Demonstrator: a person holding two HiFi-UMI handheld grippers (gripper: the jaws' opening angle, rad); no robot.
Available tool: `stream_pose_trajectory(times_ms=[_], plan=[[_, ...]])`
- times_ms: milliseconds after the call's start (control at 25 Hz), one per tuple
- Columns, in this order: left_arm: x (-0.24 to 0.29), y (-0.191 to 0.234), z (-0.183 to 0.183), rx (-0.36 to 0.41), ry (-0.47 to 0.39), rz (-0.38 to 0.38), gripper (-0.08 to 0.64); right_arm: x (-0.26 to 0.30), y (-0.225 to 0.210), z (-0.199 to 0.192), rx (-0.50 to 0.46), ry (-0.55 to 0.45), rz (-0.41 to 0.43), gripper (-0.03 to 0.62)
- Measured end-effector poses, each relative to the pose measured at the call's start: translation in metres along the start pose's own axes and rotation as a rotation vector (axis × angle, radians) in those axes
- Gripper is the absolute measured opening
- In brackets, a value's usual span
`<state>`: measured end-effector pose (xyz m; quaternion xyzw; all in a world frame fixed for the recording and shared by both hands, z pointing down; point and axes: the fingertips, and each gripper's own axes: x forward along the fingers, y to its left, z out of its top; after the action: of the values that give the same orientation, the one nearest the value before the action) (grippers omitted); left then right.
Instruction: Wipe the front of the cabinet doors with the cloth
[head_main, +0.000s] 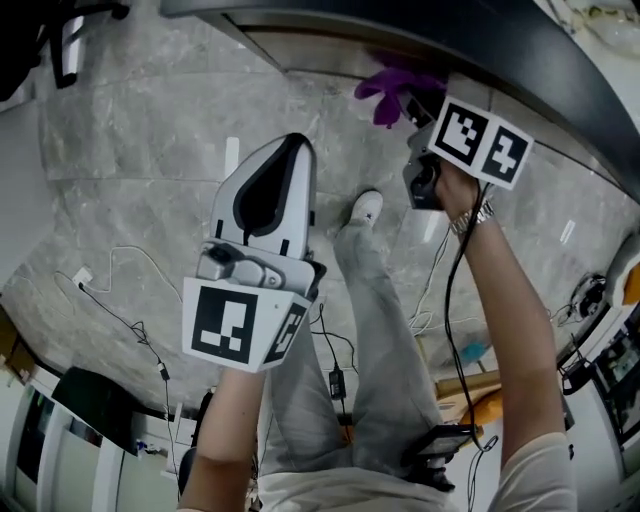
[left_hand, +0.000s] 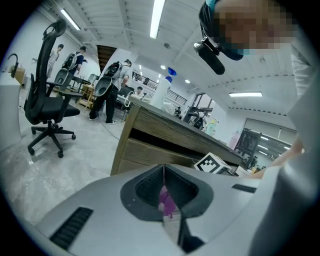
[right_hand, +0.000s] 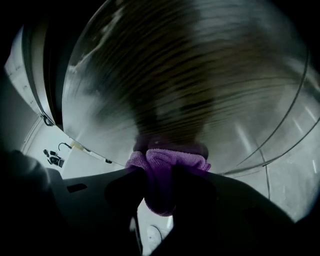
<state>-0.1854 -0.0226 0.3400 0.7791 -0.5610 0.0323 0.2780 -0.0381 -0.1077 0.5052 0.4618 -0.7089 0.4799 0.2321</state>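
Observation:
A purple cloth (head_main: 393, 88) is clamped in my right gripper (head_main: 409, 110), which is shut on it and holds it against the wood-grain cabinet front (head_main: 320, 45) under the dark countertop. In the right gripper view the bunched cloth (right_hand: 167, 159) bulges out of the dark jaws of the right gripper (right_hand: 159, 171) and touches the blurred cabinet door (right_hand: 190, 75). My left gripper (head_main: 290, 142) hangs lower and to the left, away from the cabinet, its white jaws shut with nothing in them. In the left gripper view, the left gripper (left_hand: 164, 170) points at the cabinet's drawer fronts (left_hand: 160, 137).
Below me are my leg and white shoe (head_main: 367, 207) on the grey marbled floor, with cables (head_main: 120, 310) trailing at the left. A black office chair (left_hand: 47, 107) and several people (left_hand: 107, 87) stand beyond the cabinet's end. Equipment (head_main: 610, 300) crowds the right edge.

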Motion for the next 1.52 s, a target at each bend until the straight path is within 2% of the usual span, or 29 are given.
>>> stream_pose_trajectory(times_ms=[400, 560, 720, 920, 1160, 1360, 1520], plan=[[0.022, -0.055, -0.025, 0.004, 0.044, -0.064, 0.017, -0.037, -0.092, 0.007, 0.011, -0.009, -0.099, 0.138], [0.023, -0.057, -0.029, 0.002, 0.053, -0.087, 0.017, -0.049, -0.118, 0.01, 0.035, -0.049, -0.169, 0.138], [0.015, -0.043, -0.028, -0.001, 0.059, -0.101, 0.017, -0.053, -0.121, 0.005, 0.127, -0.103, -0.207, 0.138], [-0.001, -0.009, -0.022, -0.002, 0.062, -0.096, 0.017, -0.027, -0.077, -0.028, 0.109, -0.041, -0.173, 0.138], [-0.024, 0.054, -0.015, 0.022, 0.078, -0.09, 0.017, 0.035, 0.015, -0.068, 0.105, 0.028, -0.095, 0.138], [-0.044, 0.107, -0.008, 0.006, 0.075, -0.06, 0.017, 0.086, 0.088, -0.078, 0.052, 0.064, -0.026, 0.138], [-0.061, 0.138, -0.004, -0.004, 0.063, -0.035, 0.017, 0.115, 0.121, -0.074, 0.05, 0.054, -0.011, 0.138]])
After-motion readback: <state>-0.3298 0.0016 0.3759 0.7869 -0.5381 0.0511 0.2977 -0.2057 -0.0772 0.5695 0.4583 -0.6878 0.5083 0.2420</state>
